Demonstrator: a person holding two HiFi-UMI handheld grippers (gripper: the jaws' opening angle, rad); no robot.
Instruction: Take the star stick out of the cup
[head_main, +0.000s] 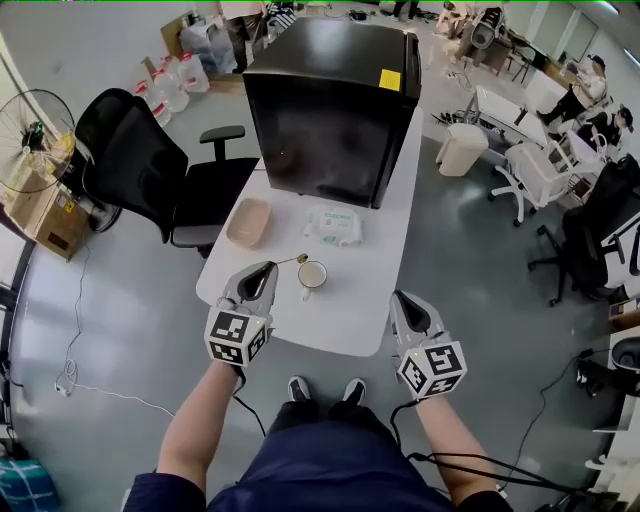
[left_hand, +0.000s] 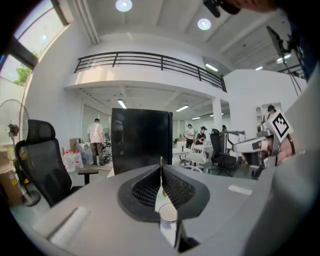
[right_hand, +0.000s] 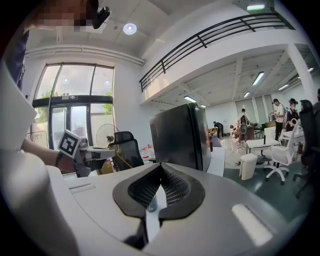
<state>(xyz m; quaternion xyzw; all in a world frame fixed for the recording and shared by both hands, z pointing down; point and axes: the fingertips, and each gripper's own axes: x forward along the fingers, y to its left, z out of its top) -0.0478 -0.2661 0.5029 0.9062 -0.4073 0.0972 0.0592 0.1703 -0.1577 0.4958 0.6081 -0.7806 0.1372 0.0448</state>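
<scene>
A white cup (head_main: 312, 274) with a handle stands on the white table (head_main: 350, 320), near its front. My left gripper (head_main: 268, 266) is just left of the cup, shut on a thin yellow star stick (head_main: 292, 260). The stick runs from the jaws towards the cup's far-left rim, and its star end is at or just outside the rim. In the left gripper view the stick (left_hand: 161, 162) rises between the closed jaws, with the cup (left_hand: 168, 213) showing below them. The right gripper view shows the stick (right_hand: 126, 161) slanting down from the left gripper. My right gripper (head_main: 397, 296) hovers at the table's front right edge, shut and empty.
A large black box (head_main: 330, 100) fills the back of the table. A beige tray (head_main: 248, 222) and a pack of wipes (head_main: 333, 225) lie in front of it. A black office chair (head_main: 150, 165) stands left of the table, and a fan (head_main: 35, 130) stands further left.
</scene>
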